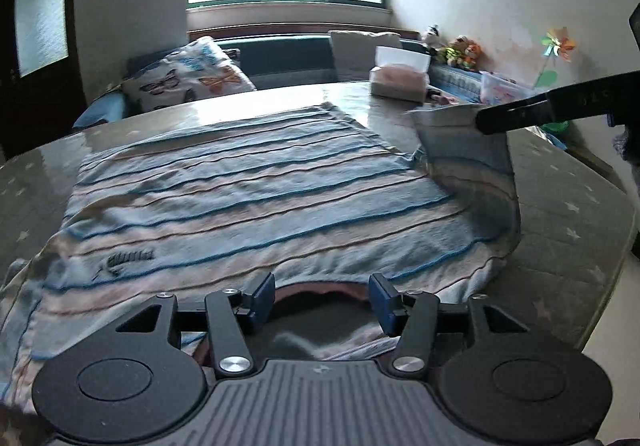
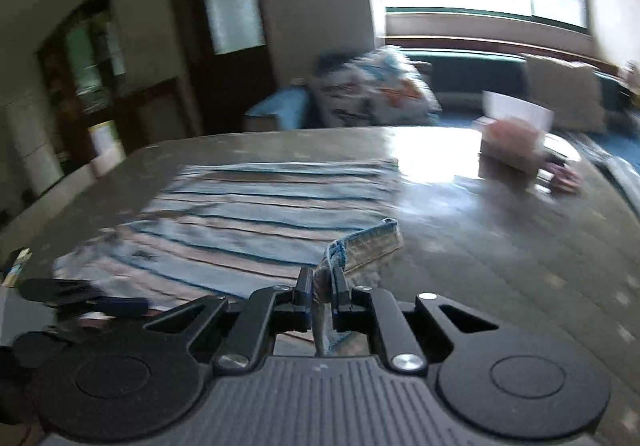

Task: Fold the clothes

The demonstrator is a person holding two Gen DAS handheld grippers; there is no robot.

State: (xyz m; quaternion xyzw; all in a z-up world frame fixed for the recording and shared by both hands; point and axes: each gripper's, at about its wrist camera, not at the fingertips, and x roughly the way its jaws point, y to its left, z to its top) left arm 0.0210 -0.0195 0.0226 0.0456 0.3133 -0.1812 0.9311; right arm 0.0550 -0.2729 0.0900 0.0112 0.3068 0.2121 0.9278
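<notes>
Striped shirt [image 1: 248, 182] spread flat across the table [image 1: 560, 206], collar opening toward the near edge, stripes running side to side. Left claw [image 1: 322, 300] released, pads wide apart, poised just over the neckline [image 1: 320, 288] and gripping nothing; likely placed there to pin or take the collar end while the other side gets turned over. Right claw [image 2: 321, 288] clenched on the sleeve [image 2: 364, 244], a pinch of cloth squeezed between the pads and running back toward the camera. Sleeve raised off the table, its cuff end standing up and leaning in over the shirt's body, as seen from the left wrist [image 1: 464, 138]; held high probably so the fabric clears the table and can be laid across the chest without dragging. Heavy blur in the right wrist view, so finer detail of the grip hard to read. Judged as a sleeve fold in hand: one sleeve lifted, the body lying flat and unfolded. Tissue box [image 1: 398, 80] near the far edge, well apart from the shirt. Next, likely needed: a carry inward over the body, kept low enough that the seam falls straight.
</notes>
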